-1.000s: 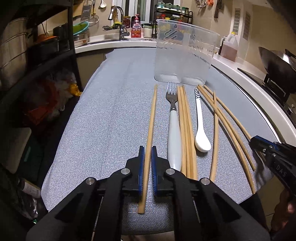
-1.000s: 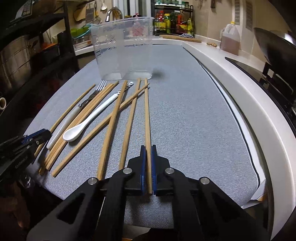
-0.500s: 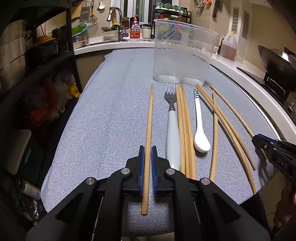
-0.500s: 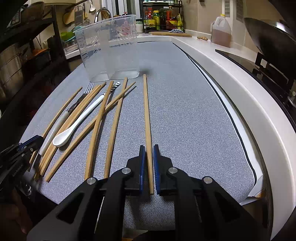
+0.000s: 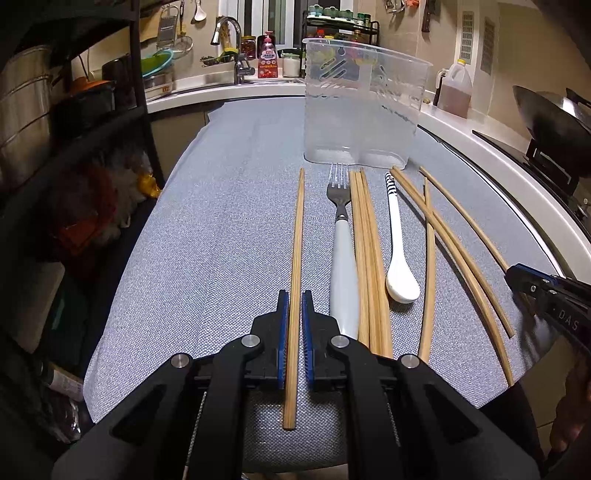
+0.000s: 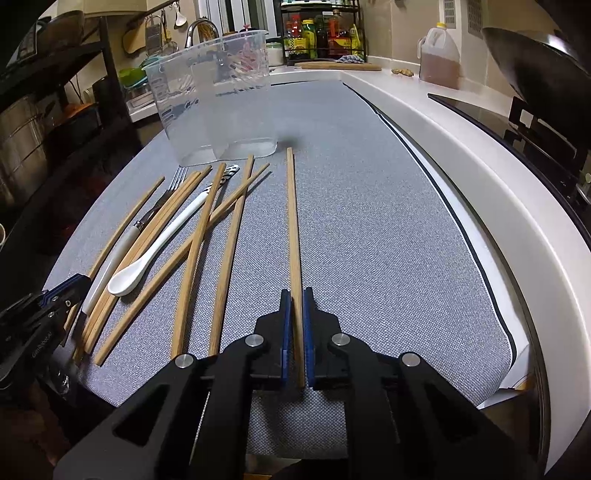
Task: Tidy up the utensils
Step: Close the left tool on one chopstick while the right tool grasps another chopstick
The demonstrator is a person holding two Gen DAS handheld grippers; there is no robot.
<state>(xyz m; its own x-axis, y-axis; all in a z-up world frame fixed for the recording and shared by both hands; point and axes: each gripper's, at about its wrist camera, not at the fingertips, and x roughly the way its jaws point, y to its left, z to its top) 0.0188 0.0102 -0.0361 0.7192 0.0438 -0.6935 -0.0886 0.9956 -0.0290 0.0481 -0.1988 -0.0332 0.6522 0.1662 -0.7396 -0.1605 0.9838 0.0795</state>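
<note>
My left gripper point(image 5: 294, 295) has its fingers clamped on one wooden chopstick point(image 5: 296, 236), which lies off to the left of the other utensils and points at the clear plastic holder point(image 5: 362, 107) standing upright at the far end of the grey mat point(image 5: 207, 236). My right gripper point(image 6: 295, 295) has its fingers narrowed to a chopstick's width, closing around a second chopstick point(image 6: 292, 221), which lies alone to the right of the pile, its far tip just short of the holder's base.

Between the two held sticks lies the rest: a fork with a pale handle point(image 5: 341, 251), tines toward the holder, a tight bundle of chopsticks point(image 5: 365, 251) touching its right side, a white spoon point(image 5: 397, 251) with a striped handle end, bowl toward me, and several loose chopsticks point(image 5: 443, 236), some crossing one another.

The mat covers the worktop point(image 6: 461, 147). Beyond it are a sink tap point(image 5: 227, 29), a jug of brown liquid point(image 6: 439, 55) and a dark wok point(image 5: 550, 110).
</note>
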